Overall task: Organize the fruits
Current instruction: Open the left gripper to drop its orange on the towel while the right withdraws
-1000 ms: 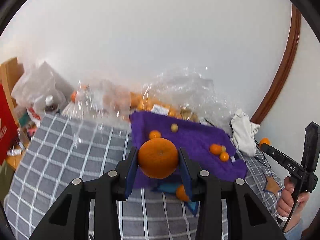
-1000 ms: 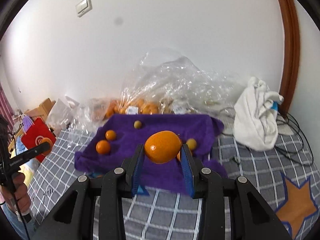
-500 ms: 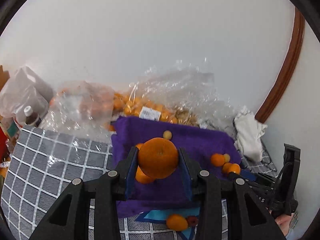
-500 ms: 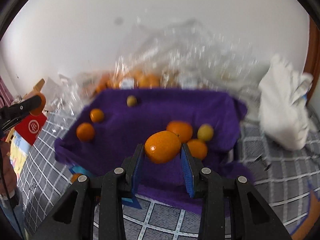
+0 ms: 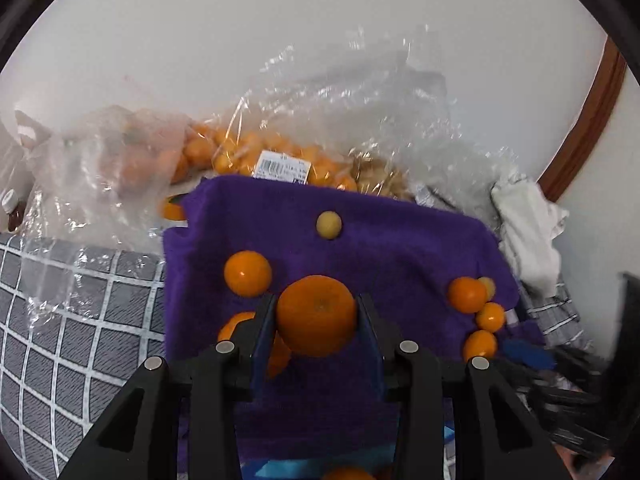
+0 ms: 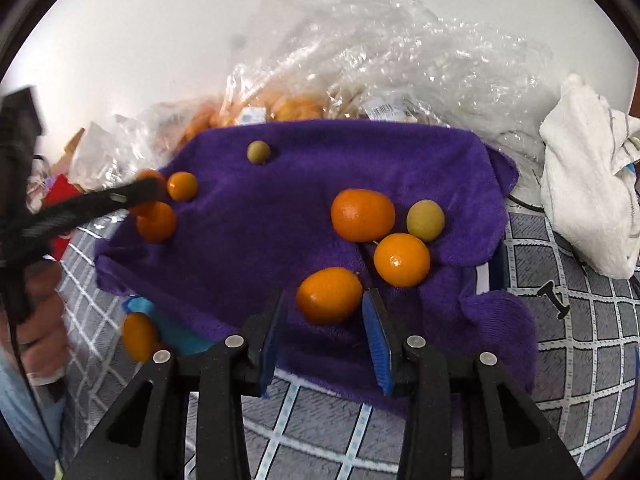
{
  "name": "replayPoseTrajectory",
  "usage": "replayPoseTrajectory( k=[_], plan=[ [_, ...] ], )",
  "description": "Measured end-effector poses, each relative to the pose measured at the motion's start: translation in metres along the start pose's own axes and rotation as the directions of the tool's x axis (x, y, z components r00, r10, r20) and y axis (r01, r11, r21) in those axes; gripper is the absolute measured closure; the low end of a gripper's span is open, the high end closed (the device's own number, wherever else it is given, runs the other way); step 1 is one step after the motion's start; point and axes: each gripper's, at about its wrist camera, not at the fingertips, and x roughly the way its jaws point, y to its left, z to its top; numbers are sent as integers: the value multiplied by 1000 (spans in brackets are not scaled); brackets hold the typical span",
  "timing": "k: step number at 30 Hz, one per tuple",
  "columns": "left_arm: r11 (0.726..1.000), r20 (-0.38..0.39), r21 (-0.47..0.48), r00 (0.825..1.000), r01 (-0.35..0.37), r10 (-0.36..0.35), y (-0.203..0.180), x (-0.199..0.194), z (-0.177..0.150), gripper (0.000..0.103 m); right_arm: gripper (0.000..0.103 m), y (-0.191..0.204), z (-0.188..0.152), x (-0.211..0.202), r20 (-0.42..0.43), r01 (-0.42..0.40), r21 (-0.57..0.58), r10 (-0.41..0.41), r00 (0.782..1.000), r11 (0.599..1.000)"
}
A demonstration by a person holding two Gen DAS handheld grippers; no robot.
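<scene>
My left gripper [image 5: 316, 316] is shut on a round orange [image 5: 316, 314] and holds it over the left part of a purple towel [image 5: 400, 248]. My right gripper [image 6: 325, 312] is open; an oval orange [image 6: 329, 295] lies on the purple towel [image 6: 248, 240] between its blue pads, with a gap on both sides. Beside it on the right part lie two more oranges [image 6: 362, 214] and a yellow-green fruit [image 6: 425, 221]. Small oranges [image 6: 156, 222] lie at the towel's left end, next to the left gripper as seen in the right wrist view [image 6: 132, 196].
Clear plastic bags of oranges [image 5: 256, 156] lie behind the towel against the wall. A white cloth [image 6: 592, 196] lies to the right. The bed has a grey checked cover [image 5: 72, 312]. A loose orange [image 6: 138, 336] lies off the towel's front left corner.
Both grippers moved forward and down to the towel. My right gripper opened and let go of the oval orange, which now rests on the towel. My left gripper still holds its orange.
</scene>
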Motion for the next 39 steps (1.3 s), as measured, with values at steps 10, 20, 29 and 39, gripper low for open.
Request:
replayPoseTrajectory(
  k=[10,20,29,39],
  plan=[
    [988,-35,118,994,-100,105,-23,31,-3,65,56,-6,5,-29,107,44,-3,-43,993,999],
    [973,-61,183,986,-141,154,-31,32,-3,65,56,-18,4,-25,104,43,37,-46,993,998],
    [994,32,80,997,-72,70,-9,-27,-8,60,56,-22,0,-23,111,48,48,-53,992,998],
    [999,78,10,996,-41,40,28,-69,-51,60,56,-4,-3,-52,207,52,29,-57,977,998]
  ],
)
